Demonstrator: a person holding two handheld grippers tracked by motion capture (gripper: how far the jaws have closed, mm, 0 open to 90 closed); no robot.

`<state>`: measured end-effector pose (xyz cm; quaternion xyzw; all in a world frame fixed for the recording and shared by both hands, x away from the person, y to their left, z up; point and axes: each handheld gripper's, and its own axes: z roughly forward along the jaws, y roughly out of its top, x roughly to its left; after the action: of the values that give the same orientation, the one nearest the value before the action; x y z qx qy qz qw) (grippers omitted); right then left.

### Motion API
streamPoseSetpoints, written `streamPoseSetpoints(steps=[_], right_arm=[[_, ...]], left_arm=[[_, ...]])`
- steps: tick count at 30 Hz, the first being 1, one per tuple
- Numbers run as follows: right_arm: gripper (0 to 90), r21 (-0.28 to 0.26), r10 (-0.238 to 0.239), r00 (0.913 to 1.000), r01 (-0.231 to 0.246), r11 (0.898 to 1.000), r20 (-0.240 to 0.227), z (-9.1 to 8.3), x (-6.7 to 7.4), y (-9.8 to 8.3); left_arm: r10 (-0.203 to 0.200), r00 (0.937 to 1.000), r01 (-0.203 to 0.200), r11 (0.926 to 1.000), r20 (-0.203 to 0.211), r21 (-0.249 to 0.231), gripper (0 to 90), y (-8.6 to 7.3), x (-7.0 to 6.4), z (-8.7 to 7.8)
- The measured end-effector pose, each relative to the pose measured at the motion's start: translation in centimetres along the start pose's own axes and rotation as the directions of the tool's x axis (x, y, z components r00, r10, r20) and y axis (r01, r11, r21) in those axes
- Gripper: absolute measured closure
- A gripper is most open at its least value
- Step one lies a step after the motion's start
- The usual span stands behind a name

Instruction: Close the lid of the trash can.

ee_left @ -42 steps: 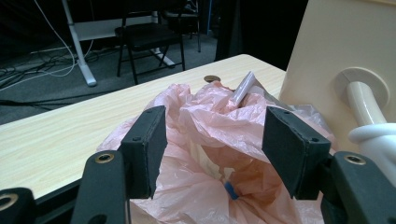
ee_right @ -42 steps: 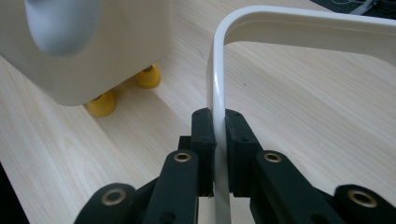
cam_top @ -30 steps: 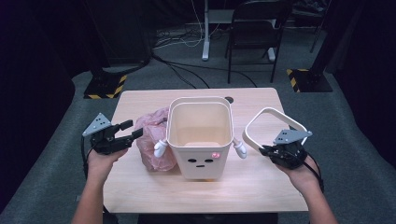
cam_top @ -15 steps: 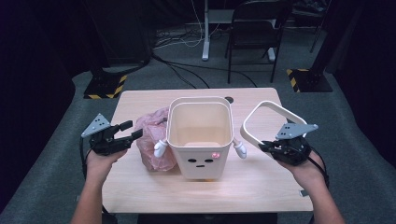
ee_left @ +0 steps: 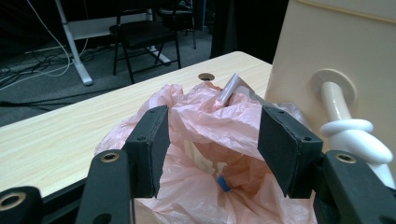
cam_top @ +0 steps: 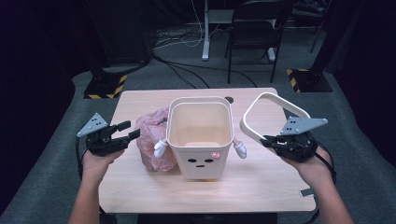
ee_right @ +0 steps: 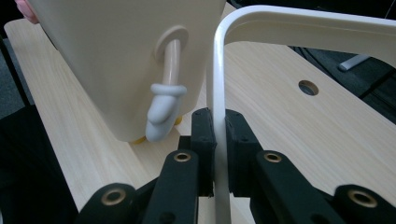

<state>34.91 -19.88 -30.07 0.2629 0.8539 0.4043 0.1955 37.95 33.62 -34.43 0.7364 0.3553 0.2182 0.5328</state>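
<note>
My right claw (cam_top: 270, 140) is clenched on the white ring frame (cam_top: 261, 112), both pads pinching its thin rim, as the right gripper view shows with the rim (ee_right: 218, 93) running straight up between the jaws. In the high view the frame is off the tabletop (cam_top: 261, 186), tilted up at about 3 o'clock from the cream bin (cam_top: 201, 135), near its side peg (cam_top: 239, 148) but apart from it. The bin stands upright at the middle of the tabletop, open at the top, with a small face on its front wall. My left claw (cam_top: 127, 130) sits at 9 o'clock from the bin, its jaws released yet just now closing a little; the left gripper view shows its 2 pads either side of the crumpled pink plastic bag (ee_left: 210, 140), without pressing on it. That bag (cam_top: 152, 140) lies on the tabletop just beside the bin's left wall, touching it near the other peg (cam_top: 160, 148). A folding chair (cam_top: 254, 28) stands on the floor beyond, at 12 o'clock.
</note>
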Motion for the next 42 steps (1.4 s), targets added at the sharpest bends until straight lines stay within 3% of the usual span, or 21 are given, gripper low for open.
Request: streamPoseSetpoints(steps=[13, 15, 22, 31, 42], right_arm=[[83.4, -0.031, -0.024, 0.9996, 0.024, 0.999, -0.016, -1.9, 0.1, 1.5], [83.4, -0.04, -0.027, 0.9994, 0.026, 0.999, -0.023, -2.2, 0.1, 1.7], [83.4, -0.055, -0.045, 0.9985, 0.043, 0.998, -0.033, -2.8, 0.5, 2.5], [83.3, -0.067, -0.067, 0.9968, 0.064, 0.996, -0.044, -3.3, 0.8, 3.6], [83.4, -0.093, -0.095, 0.9928, 0.088, 0.992, -0.073, -3.7, 1.5, 4.7]], left_arm=[[0.021, 0.9994, -0.021, 0.9997, 0.028, -0.01, 42.9, 0.6, -1.1, -0.2], [0.043, 0.9988, -0.043, 0.999, 0.022, 0.01, 42.9, 0.9, -1.4, -0.3], [0.072, 0.9963, -0.072, 0.9974, 0.047, -0.005, 42.9, 1.4, -2.4, -0.6], [0.087, 0.9953, -0.088, 0.996, 0.042, 0.017, 42.0, 1.1, -2.3, 0.0], [0.083, 0.9956, -0.083, 0.9964, 0.045, 0.011, 41.9, 1.0, -2.2, 0.1]])
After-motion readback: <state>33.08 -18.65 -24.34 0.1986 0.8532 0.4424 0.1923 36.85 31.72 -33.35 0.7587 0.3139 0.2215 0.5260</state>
